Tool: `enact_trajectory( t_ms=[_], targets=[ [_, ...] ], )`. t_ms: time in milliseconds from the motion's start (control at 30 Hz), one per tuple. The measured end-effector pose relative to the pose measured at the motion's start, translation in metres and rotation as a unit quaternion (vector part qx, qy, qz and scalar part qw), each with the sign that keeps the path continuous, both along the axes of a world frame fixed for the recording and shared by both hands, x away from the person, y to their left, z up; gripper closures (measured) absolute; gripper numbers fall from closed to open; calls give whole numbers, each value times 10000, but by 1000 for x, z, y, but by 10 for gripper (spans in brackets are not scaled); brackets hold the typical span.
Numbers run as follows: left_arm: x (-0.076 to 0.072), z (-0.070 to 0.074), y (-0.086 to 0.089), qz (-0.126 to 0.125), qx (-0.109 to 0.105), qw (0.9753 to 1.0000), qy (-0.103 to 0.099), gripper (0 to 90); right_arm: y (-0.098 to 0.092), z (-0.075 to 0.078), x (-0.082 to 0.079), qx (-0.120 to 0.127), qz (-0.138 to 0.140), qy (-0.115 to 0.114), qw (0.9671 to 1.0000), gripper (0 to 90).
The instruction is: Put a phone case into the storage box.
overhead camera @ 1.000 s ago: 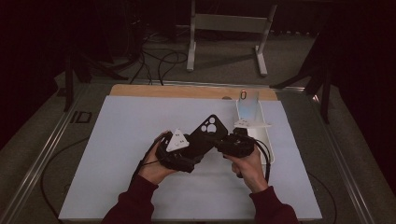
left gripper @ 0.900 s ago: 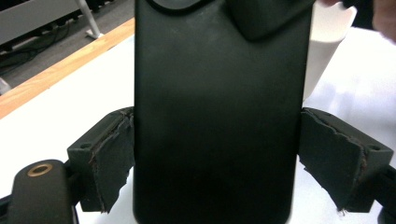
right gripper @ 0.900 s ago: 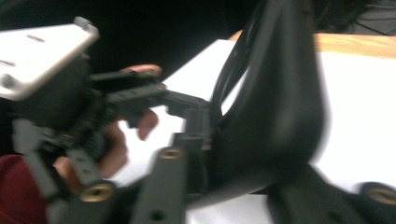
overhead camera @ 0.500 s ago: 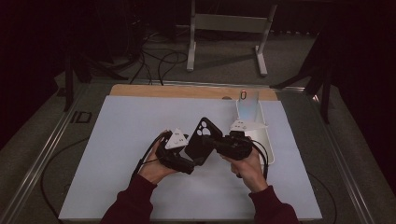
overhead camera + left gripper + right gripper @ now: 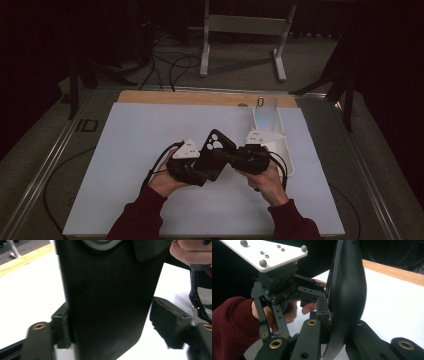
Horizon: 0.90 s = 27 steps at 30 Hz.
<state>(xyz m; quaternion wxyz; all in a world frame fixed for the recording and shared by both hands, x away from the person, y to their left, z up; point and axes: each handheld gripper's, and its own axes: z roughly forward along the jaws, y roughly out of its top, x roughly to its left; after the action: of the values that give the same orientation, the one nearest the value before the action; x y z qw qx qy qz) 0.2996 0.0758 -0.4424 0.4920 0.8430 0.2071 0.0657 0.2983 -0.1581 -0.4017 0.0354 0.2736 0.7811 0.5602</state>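
A black phone case (image 5: 215,148) with camera cut-outs is held tilted above the white mat, between my two grippers. My right gripper (image 5: 223,155) points left and is shut on the case's edge; in the right gripper view the case (image 5: 347,290) stands edge-on between the jaws of my right gripper (image 5: 339,317). My left gripper (image 5: 206,170) comes from the left with its grey plate on top. In the left gripper view the case (image 5: 107,302) stands between the jaws of the left gripper (image 5: 110,322): the left pad (image 5: 62,327) touches it and the right pad (image 5: 170,320) sits a sliver off, blurred.
A clear narrow tray (image 5: 274,131) lies on the mat's right side, just behind my right hand. The white mat (image 5: 140,135) covers most of the table, with a wooden strip (image 5: 190,97) along the far edge. A metal stand (image 5: 245,25) and cables lie on the floor beyond.
The two grippers have drawn closer together and the case has come lower and leftward, in between the left gripper's jaws. The right gripper has kept its hold on it.
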Motion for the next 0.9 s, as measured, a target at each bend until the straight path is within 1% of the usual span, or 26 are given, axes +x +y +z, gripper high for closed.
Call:
enact_trajectory(
  t_ms=[33, 100, 133, 167, 200, 233, 267, 300, 367, 400, 467, 500, 600, 667, 700, 733, 767, 800, 833, 900],
  targets=[
    [0, 0, 2, -8, -56, 10000, -8, 357, -2, 0, 0, 12, 35, -5, 10000, 858],
    [0, 0, 5, -15, -102, 9999, -30, 428, -4, 0, 0, -26, 61, -54, 10000, 855],
    [0, 0, 5, -6, -123, 9999, -18, 478, -5, 1, 0, -38, 88, -78, 9999, 847],
    [0, 0, 6, -3, -109, 9999, -52, 521, -6, 1, 0, -48, 99, -91, 9999, 831],
    [-1, 1, 7, -2, -100, 9999, -78, 574, -7, 1, 1, -26, 97, -97, 9999, 809],
    [-1, 1, 7, -23, -97, 9999, -102, 604, -8, 2, 1, -27, 106, -105, 9999, 788],
    [-1, 1, 7, -40, -103, 9999, -106, 655, -9, 2, 2, -18, 75, -117, 9999, 752],
    [-1, 1, 6, -83, -112, 9999, -85, 680, -10, 3, 2, -19, 64, -109, 9999, 728],
    [-2, 1, 4, -88, -105, 9998, -142, 743, -12, 3, 3, -24, 3, -125, 9999, 658],
    [-2, 1, 3, -112, -118, 9998, -151, 757, -13, 3, 3, -26, -23, -125, 9999, 632],
    [-4, 2, -1, -152, -118, 9996, -216, 795, -13, 4, 4, -26, -69, -103, 9999, 546],
    [-4, 2, -1, -158, -114, 9996, -219, 797, -13, 4, 4, -35, -89, -104, 9999, 515],
    [-4, 3, -1, -181, -151, 9994, -241, 799, -14, 5, 3, -23, -111, -106, 9999, 488],
    [-5, 4, -1, -183, -150, 9994, -268, 799, -13, 5, 3, -77, -151, -150, 9997, 425],
    [-6, 4, -1, -153, -191, 9993, -278, 801, -13, 5, 3, -79, -163, -148, 9997, 326],
    [-6, 5, -1, -112, -192, 9993, -301, 803, -13, 5, 3, -161, -271, -152, 9994, 297],
    [-5, 6, 1, -110, -182, 9993, -318, 803, -13, 4, 4, -185, -302, -158, 9992, 289],
    [-6, 6, 1, -60, -166, 9992, -352, 803, -14, 4, 3, -163, -304, -131, 9993, 258],
    [-5, 6, 1, 49, -122, 9992, -386, 804, -14, 4, 3, -169, -342, -133, 9992, 240],
    [-5, 6, 1, 138, -127, 9990, -394, 804, -15, 4, 3, -154, -431, -139, 9989, 210]
  ],
)
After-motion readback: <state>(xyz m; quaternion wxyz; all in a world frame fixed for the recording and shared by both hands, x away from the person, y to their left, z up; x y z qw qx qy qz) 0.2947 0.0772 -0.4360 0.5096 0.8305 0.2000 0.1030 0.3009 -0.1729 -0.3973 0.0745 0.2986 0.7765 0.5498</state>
